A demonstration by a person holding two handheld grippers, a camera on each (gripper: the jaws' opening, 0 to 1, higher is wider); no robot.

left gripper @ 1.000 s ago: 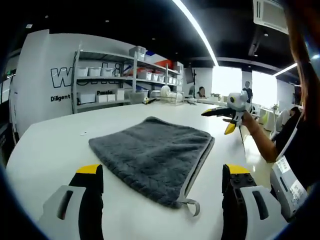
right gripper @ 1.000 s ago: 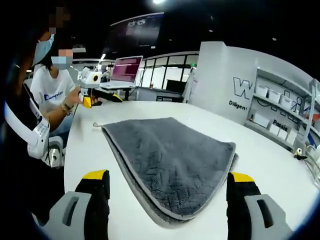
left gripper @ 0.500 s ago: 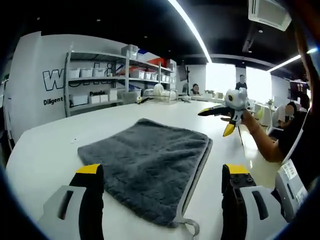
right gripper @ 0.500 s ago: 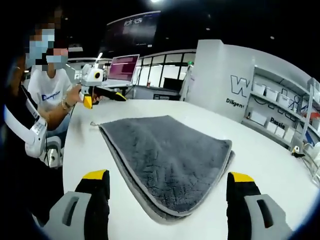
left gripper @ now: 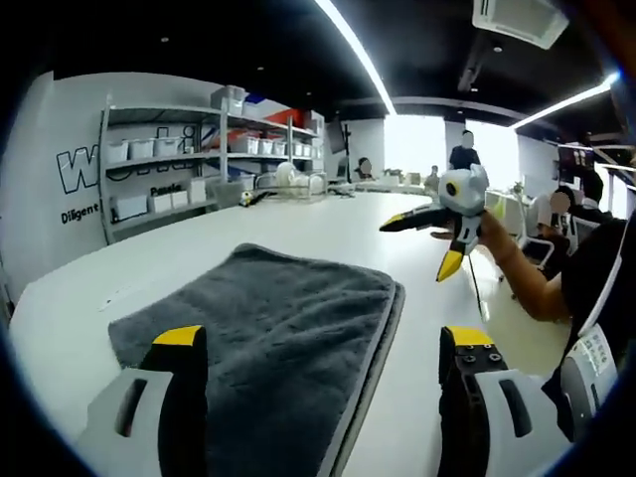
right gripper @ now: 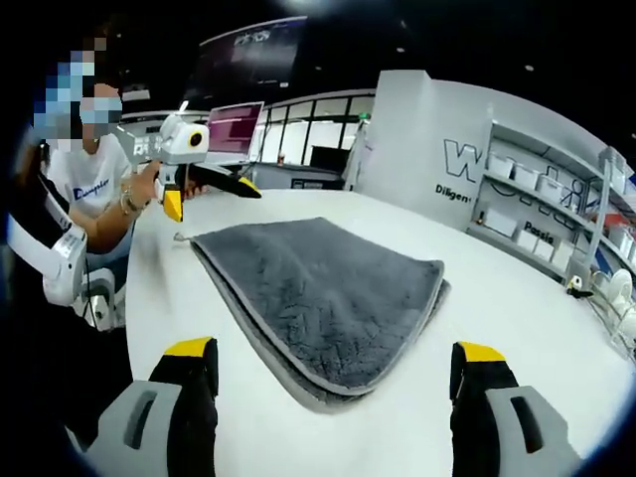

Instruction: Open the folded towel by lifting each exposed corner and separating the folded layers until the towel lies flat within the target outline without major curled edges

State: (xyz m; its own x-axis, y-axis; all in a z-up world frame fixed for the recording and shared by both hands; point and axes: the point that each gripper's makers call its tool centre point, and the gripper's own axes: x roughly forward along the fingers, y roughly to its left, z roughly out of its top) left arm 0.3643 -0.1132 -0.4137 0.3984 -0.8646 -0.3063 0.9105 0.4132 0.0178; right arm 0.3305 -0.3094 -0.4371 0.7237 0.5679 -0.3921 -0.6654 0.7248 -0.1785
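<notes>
White and broad, the table (right gripper: 517, 328) carries the grey towel (right gripper: 318, 288) folded in stacked layers, no corner lifted yet, while the left gripper (left gripper: 318, 393) and right gripper (right gripper: 333, 397) hover near it, both spread and empty.

My left gripper view looks low across the towel (left gripper: 268, 338) from one table (left gripper: 417, 328) edge; my right gripper view faces it from an adjoining edge. Both share it.
</notes>
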